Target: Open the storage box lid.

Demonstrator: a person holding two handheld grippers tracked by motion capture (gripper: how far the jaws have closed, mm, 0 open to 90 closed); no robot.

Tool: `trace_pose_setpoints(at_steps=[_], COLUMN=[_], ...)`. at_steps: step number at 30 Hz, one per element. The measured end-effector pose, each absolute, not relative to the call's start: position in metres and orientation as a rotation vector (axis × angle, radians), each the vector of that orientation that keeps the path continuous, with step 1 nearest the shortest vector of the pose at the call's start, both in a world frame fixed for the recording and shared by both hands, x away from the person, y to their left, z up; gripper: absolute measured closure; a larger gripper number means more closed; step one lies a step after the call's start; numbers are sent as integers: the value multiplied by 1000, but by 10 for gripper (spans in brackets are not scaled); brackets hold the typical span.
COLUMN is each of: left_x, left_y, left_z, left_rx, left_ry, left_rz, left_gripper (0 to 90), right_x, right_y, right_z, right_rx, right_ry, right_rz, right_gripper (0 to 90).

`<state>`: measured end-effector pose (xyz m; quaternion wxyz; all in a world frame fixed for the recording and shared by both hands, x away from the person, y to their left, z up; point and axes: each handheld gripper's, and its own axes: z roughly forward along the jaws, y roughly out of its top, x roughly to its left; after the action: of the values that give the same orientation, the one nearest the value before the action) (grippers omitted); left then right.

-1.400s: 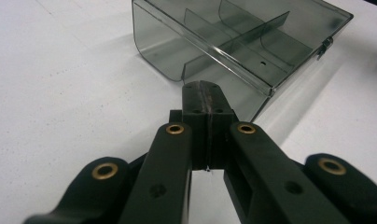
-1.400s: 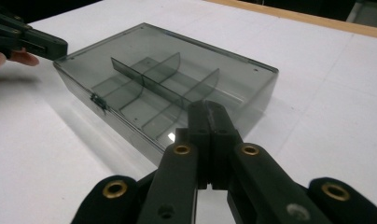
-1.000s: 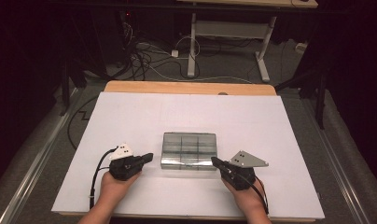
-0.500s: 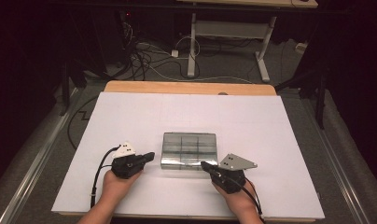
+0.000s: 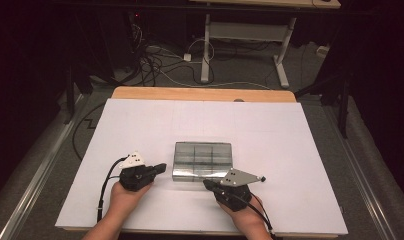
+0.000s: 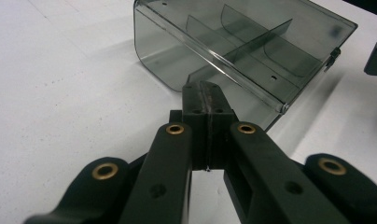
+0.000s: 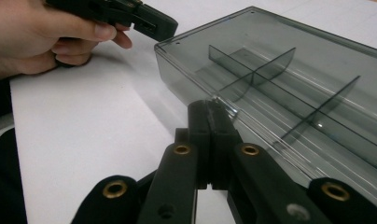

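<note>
While both claws are clamped shut on nothing, the clear box [image 5: 202, 160] sits lid-down just ahead of the left claw [image 5: 161, 168] and touching the right claw [image 5: 207, 184] tip, so opening looks unstarted.

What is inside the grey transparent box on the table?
Inside the box only thin dividers show, splitting it into compartments that look empty. Reflections blur the near edge, so something small there could escape notice.

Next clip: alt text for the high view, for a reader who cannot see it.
A smoky clear plastic divider box sits on a white table. The left gripper and right gripper, both shut, point at the box's near corners.
</note>
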<state>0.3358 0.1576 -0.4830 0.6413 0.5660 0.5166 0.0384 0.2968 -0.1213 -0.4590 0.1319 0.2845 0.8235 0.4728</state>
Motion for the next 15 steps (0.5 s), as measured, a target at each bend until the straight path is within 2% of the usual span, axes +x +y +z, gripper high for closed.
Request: trace_pose_setpoints(at_steps=[10,15], left_x=[333,331], left_y=[157,152], left_z=[-479,-477], left_rx=[1279,1280], left_ry=[1167,1151], left_rz=[43,34], left_gripper=[873,873], right_x=[310,309], right_y=[-96,-93], right_z=[-456,-466], right_rx=[746,779], right_ry=[2439,2467], right_rz=[1414,1402], right_gripper=[900,900])
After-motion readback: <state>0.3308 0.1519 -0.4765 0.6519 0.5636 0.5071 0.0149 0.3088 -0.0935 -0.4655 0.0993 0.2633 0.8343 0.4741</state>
